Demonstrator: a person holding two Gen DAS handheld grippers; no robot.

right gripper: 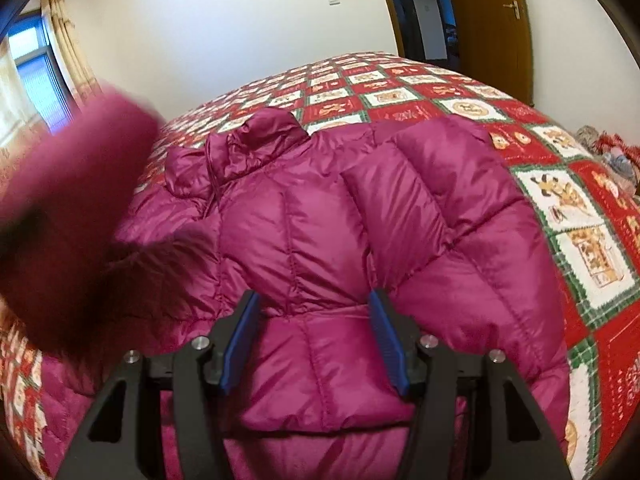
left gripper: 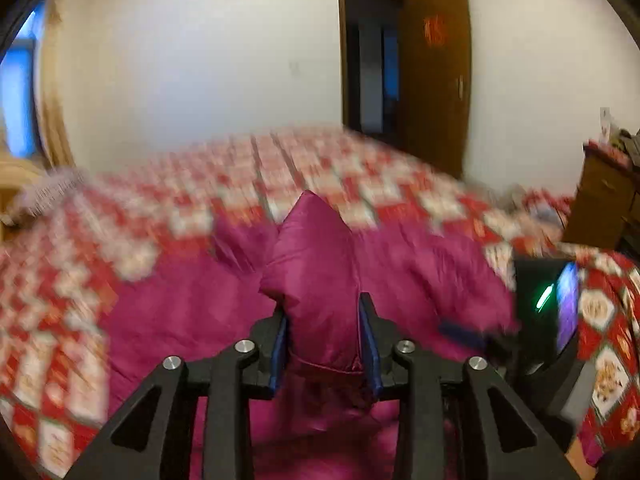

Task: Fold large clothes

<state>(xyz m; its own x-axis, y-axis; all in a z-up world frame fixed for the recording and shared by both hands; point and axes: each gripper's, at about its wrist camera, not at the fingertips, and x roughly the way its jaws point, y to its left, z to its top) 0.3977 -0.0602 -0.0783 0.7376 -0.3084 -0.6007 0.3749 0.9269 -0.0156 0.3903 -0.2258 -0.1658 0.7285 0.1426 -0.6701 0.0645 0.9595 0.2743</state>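
Note:
A magenta puffer jacket (right gripper: 320, 208) lies spread on the bed, collar toward the far side. My left gripper (left gripper: 323, 320) is shut on a bunched end of the jacket's sleeve (left gripper: 316, 248), which stands up between its blue pads above the rest of the jacket (left gripper: 180, 300). In the right wrist view that lifted sleeve (right gripper: 68, 200) is a blurred magenta mass at the left. My right gripper (right gripper: 314, 308) is closed on a thick fold of the jacket near its waist, with fabric filling the gap between the pads. The right gripper's body (left gripper: 552, 304) also shows at the right edge of the left wrist view.
The bed carries a red, white and green patchwork quilt (right gripper: 460, 96). Behind it are a white wall, an open doorway with a brown wooden door (right gripper: 492, 20), and a curtained window (right gripper: 36, 64) at the left. A wooden cabinet (left gripper: 604, 200) stands at the bed's right side.

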